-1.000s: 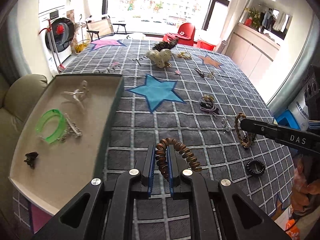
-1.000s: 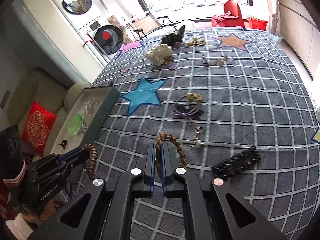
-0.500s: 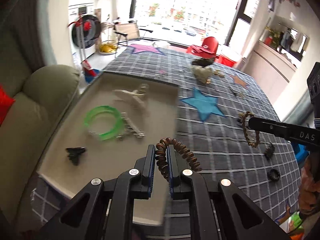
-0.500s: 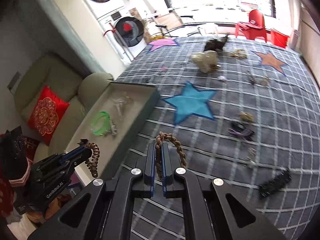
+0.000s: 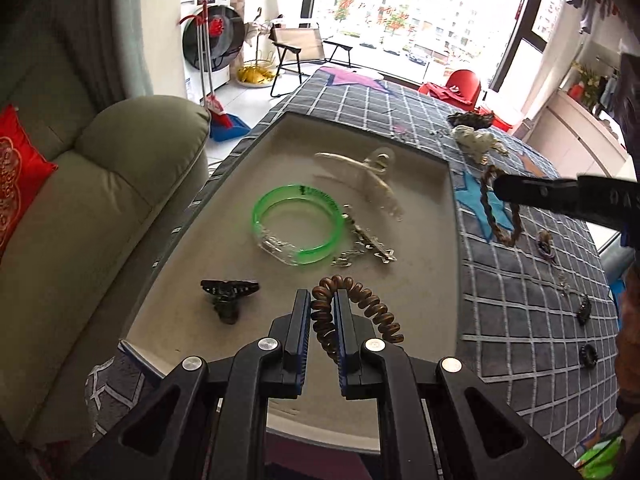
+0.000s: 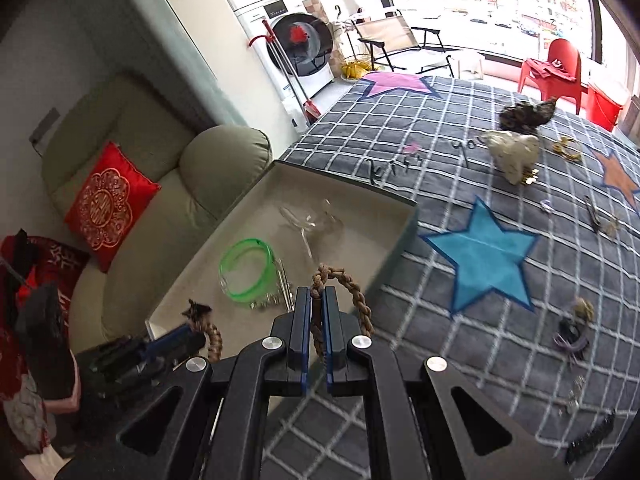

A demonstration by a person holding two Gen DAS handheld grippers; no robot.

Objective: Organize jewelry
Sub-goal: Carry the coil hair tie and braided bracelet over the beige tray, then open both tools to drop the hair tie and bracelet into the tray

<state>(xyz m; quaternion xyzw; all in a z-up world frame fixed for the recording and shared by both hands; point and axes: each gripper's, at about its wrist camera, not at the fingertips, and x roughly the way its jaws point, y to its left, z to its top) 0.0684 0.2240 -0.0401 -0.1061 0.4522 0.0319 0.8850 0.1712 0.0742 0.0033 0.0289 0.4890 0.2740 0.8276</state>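
My left gripper is shut on a brown spiral hair tie and hangs over the near end of the beige tray. My right gripper is shut on a braided brown loop, above the tray's right wall. In the left wrist view that right gripper comes in from the right with the braided loop dangling. The tray holds a green bangle, a silver clip, a dark claw clip and a clear clip.
A grey checked cloth with stars covers the table and carries several loose pieces: a cream scrunchie, a dark scrunchie, a purple hair tie, a black clip. An olive sofa stands to the left.
Both grippers have swung left from over the cloth to over the tray, each still holding its piece. The tray now fills the middle of the left wrist view.
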